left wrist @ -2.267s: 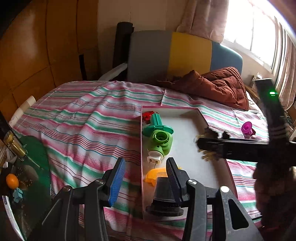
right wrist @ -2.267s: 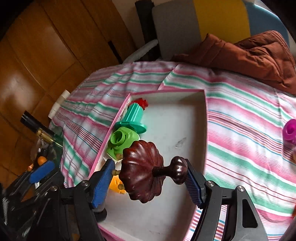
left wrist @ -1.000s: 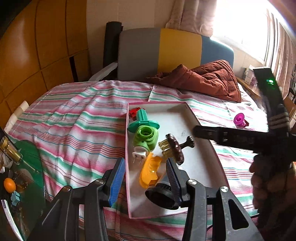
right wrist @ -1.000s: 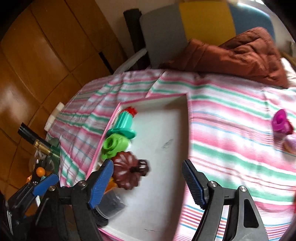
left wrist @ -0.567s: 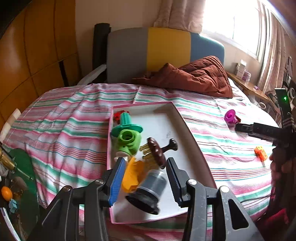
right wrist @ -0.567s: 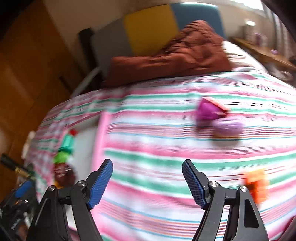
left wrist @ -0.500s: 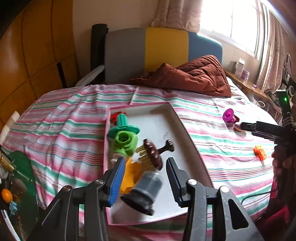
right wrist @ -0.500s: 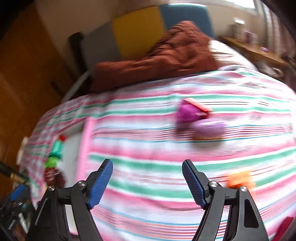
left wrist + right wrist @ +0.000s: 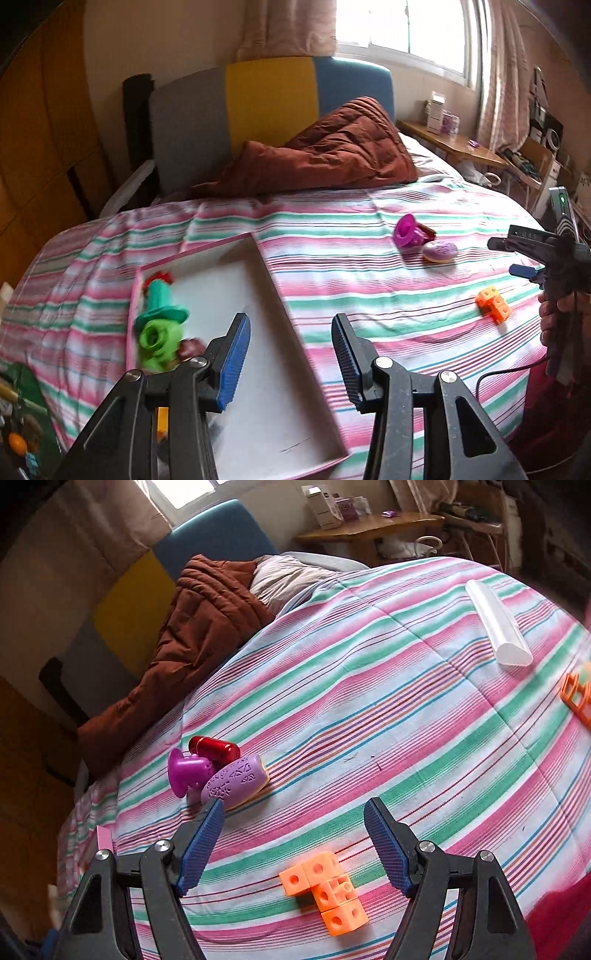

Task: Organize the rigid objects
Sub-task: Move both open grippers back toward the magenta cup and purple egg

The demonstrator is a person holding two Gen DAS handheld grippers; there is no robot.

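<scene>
my left tongs (image 9: 291,356) sit over the near part of the white tray (image 9: 269,373) on the striped bedspread (image 9: 369,295), jaws narrowly apart with nothing between them. along the tray's left side: a teal stand (image 9: 160,302), a green round piece (image 9: 159,341), a dark brown knob (image 9: 192,347) partly hidden behind my left finger, a bit of red at the far corner. something yellow shows low behind the tongs frame, can't tell what. my right tongs (image 9: 295,840) hang over the bedspread (image 9: 369,701) well clear of the tray, jaws wide and empty. orange block cluster (image 9: 327,893) lies just below and between the blue pads (image 9: 201,845), not touched. up-left of the left pad: a purple patterned piece (image 9: 236,781) almost at the pad tip, touching a purple cup shape (image 9: 186,771), with a red capsule (image 9: 214,748) right behind them. a white tube (image 9: 496,626) lies far right on the bed, an orange frame piece (image 9: 576,696) at the right edge. in the left view the right tongs (image 9: 521,254) are out at the right edge, near the orange blocks (image 9: 493,303).
</scene>
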